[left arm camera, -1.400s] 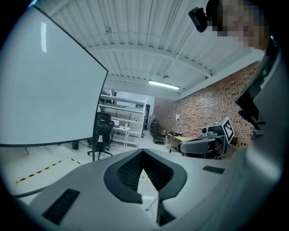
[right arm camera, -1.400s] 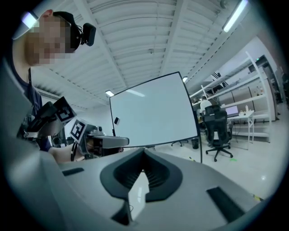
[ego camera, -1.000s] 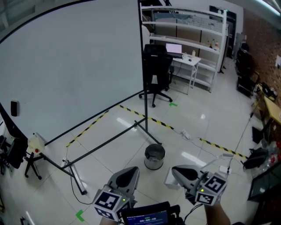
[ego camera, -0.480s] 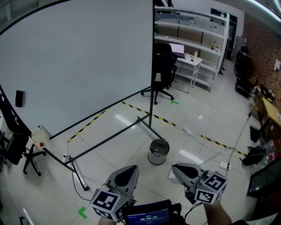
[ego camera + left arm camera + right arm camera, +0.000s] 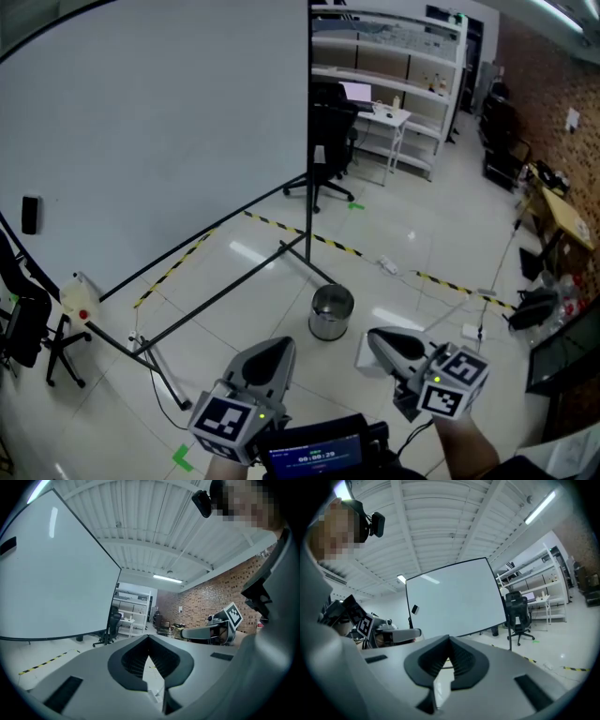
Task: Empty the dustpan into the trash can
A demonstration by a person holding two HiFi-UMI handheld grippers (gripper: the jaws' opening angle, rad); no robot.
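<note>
Small round silver trash can (image 5: 330, 312) upright on floor (image 5: 427, 239), left claw (image 5: 279, 347) and right claw (image 5: 377, 339) clenched, empty

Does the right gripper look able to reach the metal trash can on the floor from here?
Probably yes: only bare floor lies between the right gripper and the trash can, and the stand leg runs behind the can.

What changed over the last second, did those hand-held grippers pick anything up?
Nothing was taken or let go. The left hand-held gripper and right hand-held gripper stay shut and empty, low before the person; only the head view swung slightly. The trash can still stands beside the foot of the whiteboard.
</note>
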